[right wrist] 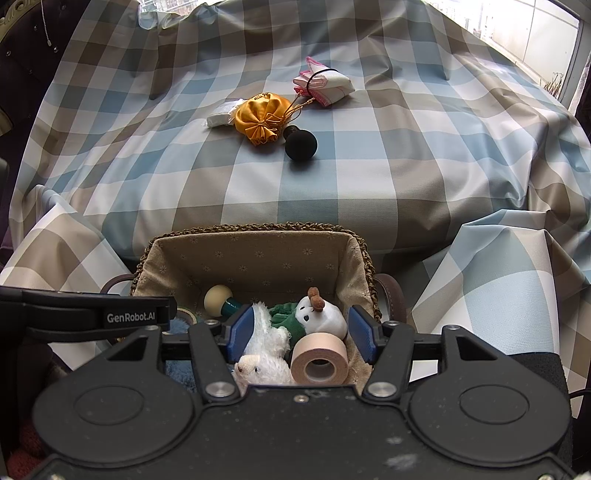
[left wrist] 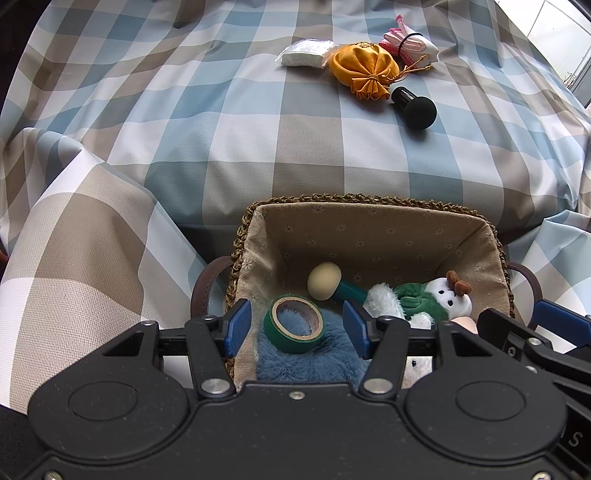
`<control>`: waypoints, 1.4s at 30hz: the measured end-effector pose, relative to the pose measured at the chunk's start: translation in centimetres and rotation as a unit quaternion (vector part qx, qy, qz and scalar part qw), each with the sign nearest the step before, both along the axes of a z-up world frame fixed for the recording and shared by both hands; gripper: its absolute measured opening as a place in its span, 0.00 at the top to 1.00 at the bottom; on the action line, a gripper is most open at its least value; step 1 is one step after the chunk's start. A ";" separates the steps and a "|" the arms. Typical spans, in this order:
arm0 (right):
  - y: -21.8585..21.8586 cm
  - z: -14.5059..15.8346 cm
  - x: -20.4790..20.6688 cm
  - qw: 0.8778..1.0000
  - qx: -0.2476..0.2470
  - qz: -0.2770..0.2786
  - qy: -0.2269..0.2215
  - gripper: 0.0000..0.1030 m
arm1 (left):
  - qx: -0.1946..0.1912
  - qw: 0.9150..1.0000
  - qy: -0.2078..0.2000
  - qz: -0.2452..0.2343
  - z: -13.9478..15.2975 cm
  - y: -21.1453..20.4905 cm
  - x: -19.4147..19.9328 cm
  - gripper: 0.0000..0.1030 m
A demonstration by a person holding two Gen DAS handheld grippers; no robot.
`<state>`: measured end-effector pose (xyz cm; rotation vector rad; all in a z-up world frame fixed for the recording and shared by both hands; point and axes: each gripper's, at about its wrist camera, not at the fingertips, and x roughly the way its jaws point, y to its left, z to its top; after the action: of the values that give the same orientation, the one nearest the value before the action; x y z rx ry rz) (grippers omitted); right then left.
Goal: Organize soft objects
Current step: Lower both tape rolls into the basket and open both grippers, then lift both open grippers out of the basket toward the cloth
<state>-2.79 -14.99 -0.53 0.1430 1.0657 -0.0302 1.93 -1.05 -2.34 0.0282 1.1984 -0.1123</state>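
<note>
A woven basket (left wrist: 365, 201) (right wrist: 255, 227) with a cloth lining sits at the near edge of the checked cloth. In it lie a green tape roll (left wrist: 294, 324), a blue furry toy (left wrist: 314, 358), a cream-headed sponge with a green handle (left wrist: 325, 280) (right wrist: 218, 300), white plush toys (left wrist: 439, 295) (right wrist: 321, 314) and a beige tape roll (right wrist: 319, 356). My left gripper (left wrist: 295, 326) is open above the green tape. My right gripper (right wrist: 301, 334) is open above the plush toys. Farther off lie an orange pouch (left wrist: 364, 68) (right wrist: 262, 116), a black sponge (left wrist: 415, 107) (right wrist: 300, 142), a white packet (left wrist: 304, 53) (right wrist: 219, 118) and a pink-white cloth bundle (left wrist: 410, 42) (right wrist: 325, 85).
The blue, tan and white checked cloth (left wrist: 240, 122) (right wrist: 369, 173) covers the whole surface and hangs in folds at the near left and right. The basket has brown leather handles (left wrist: 205, 284) (right wrist: 391, 295) on both sides. A window (right wrist: 535, 33) is at the far right.
</note>
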 end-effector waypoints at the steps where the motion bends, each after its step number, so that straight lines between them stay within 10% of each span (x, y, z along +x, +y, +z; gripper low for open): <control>1: 0.0 0.0 0.0 1.000 0.000 0.000 0.000 0.45 | 0.000 1.000 0.000 0.000 0.0 0.0 0.0 0.47; 42: -4.1 2.2 4.3 0.998 -0.001 -0.058 -0.012 0.23 | 0.035 0.997 -0.072 -0.020 4.0 -0.4 4.9 0.30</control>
<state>1.55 -19.13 1.67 0.2026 1.0322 -0.1349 6.87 -1.42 1.64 0.1204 1.0568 -0.1013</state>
